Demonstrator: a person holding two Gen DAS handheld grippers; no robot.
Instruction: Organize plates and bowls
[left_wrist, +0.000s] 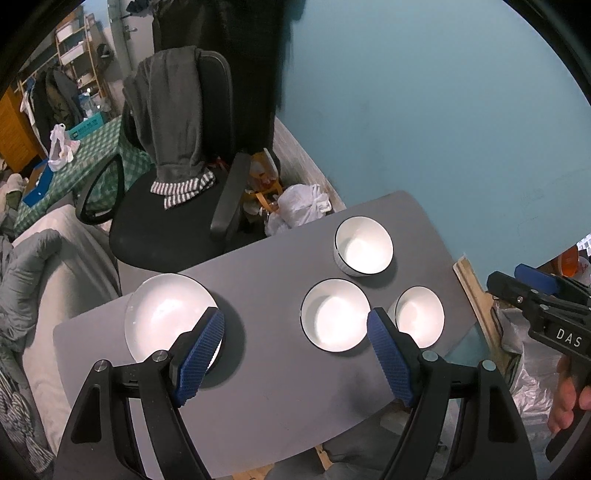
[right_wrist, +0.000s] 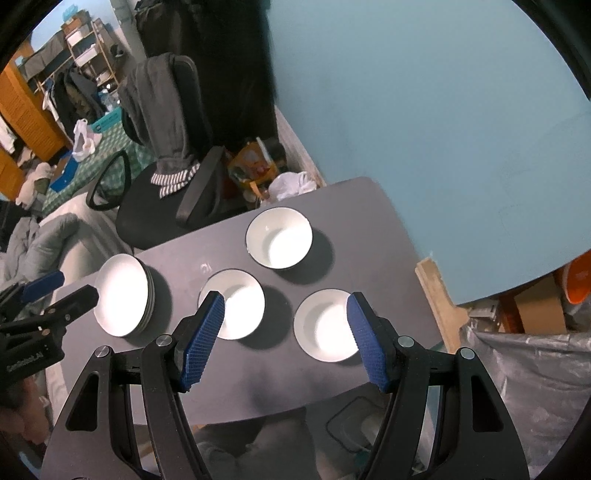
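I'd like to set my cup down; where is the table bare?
The near edge of the grey table is bare, before the stack of plates and three bowls. The far middle crowds around the middle bowl.

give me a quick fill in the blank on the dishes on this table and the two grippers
1. The grey table holds ____ separate white bowls, counting the far bowl.
2. The stack of plates sits at the table's ____ end.
3. The jaws of the left gripper and the right gripper are both ____.
4. Clothes hang over the back of the black ____ beyond the table.

Missing words: three; left; open; chair
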